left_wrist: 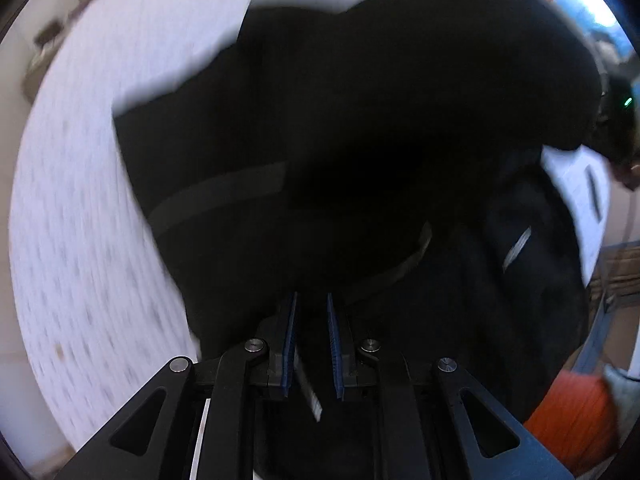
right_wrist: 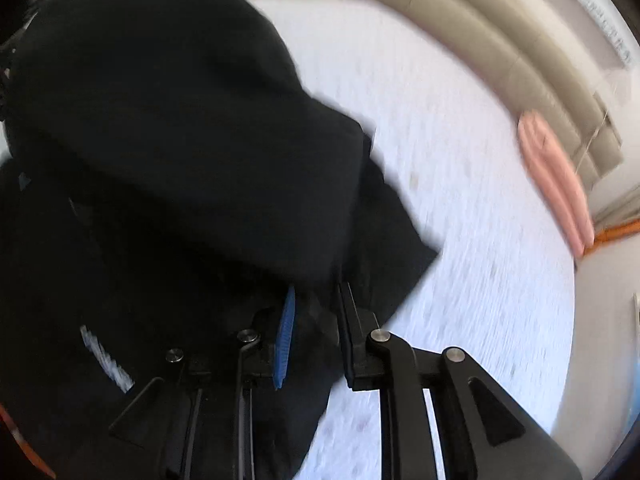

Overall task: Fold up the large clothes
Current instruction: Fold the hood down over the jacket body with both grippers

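Both the left gripper [left_wrist: 312, 300] and the right gripper [right_wrist: 316, 292] are clamped on the black garment [left_wrist: 360, 120], lifted over the white bedsheet [left_wrist: 80, 200] (frames blurred), so thin, uneven bites risk cloth slipping free mid-fold.

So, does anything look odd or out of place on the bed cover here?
Nothing looks damaged or spilled. The black garment lies bunched and uneven on the white cover, with a pink item at its far edge.

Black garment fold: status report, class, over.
Left gripper and right gripper both clamped on black garment, over white surface. Nothing blocking.
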### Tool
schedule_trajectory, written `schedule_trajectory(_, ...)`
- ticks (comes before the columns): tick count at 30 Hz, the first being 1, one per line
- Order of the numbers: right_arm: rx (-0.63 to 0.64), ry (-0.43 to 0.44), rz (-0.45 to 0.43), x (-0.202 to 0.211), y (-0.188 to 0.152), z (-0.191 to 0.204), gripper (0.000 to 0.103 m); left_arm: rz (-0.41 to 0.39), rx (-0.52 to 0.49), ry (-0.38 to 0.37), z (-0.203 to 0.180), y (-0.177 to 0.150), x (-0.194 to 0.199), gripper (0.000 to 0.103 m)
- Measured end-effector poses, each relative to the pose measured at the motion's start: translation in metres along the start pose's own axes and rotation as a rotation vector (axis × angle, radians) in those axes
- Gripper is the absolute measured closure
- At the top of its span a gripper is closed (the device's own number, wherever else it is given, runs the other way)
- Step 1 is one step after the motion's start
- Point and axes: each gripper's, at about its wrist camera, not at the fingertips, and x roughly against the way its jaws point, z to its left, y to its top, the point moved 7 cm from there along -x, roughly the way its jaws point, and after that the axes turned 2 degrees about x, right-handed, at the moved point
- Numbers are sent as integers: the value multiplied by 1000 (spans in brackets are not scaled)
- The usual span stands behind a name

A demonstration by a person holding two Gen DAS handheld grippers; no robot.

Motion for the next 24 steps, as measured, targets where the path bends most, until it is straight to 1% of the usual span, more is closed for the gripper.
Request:
schedule_trajectory(1,-36,18,37,-3,-12,-3,83,15,25,14,5,-7,-2,88)
schedule_trajectory(2,-104,51,64,-1,-22,-9,83,3,43,11,8,-6,2,88)
schedule_trajectory(4,-202,103,56,9,-23,-22,83,-59,79,-4,12,8,21,88)
schedule_trajectory(5,-246,120,37,16,-18,-31,83,-108,87,-5,13,23,35,88)
schedule_trajectory(6,-301,135,-3,27,-6,-44,81,-144,85,-1,14,35,46,88)
schedule_trajectory(8,-377,179,-74,43,22,-62,79,-243,64,6,8,73,71,88)
schedule_trajectory(9,-410,202,-112,50,35,-68,76,-285,58,5,5,88,81,88)
schedule_trajectory(10,-450,235,-155,57,51,-73,76,-345,57,-14,0,105,96,88)
schedule_trajectory(11,-496,299,-205,64,71,-76,76,-382,64,-47,-4,120,104,88)
schedule_trajectory(12,-525,357,-237,68,85,-75,76,-416,78,-96,-8,134,111,88)
schedule_trajectory(13,-553,411,-256,68,98,-74,75,-432,96,-181,-17,150,115,88)
schedule_trajectory(14,-580,472,-256,66,109,-69,75,-430,94,-220,-24,157,114,88)
schedule_trajectory(15,-594,518,-242,62,115,-60,75,-423,82,-236,-31,161,111,88)
schedule_trajectory(16,-600,559,-224,61,116,-53,75,-394,49,-227,-43,163,100,88)
schedule_trajectory(17,-591,576,-196,55,116,-40,75,-366,26,-214,-50,159,90,88)
schedule_trajectory(18,-579,560,-170,52,114,-28,73,-337,9,-207,-54,152,79,88)
schedule_trajectory(19,-567,540,-138,47,108,-17,71,-296,4,-208,-59,137,64,88)
schedule_trajectory(20,-552,516,-83,36,90,-11,67,-233,12,-208,-61,119,43,88)
schedule_trajectory(21,-543,503,-33,27,71,-6,65,-197,18,-190,-61,105,27,88)
schedule_trajectory(22,-540,502,16,17,60,6,65,-154,24,-133,-56,85,3,88)
schedule_trajectory(23,-540,504,64,5,54,19,65,-113,45,-107,-51,72,-15,89)
schedule_trajectory(24,-532,489,114,-12,45,38,70,-81,82,-113,-46,62,-30,89)
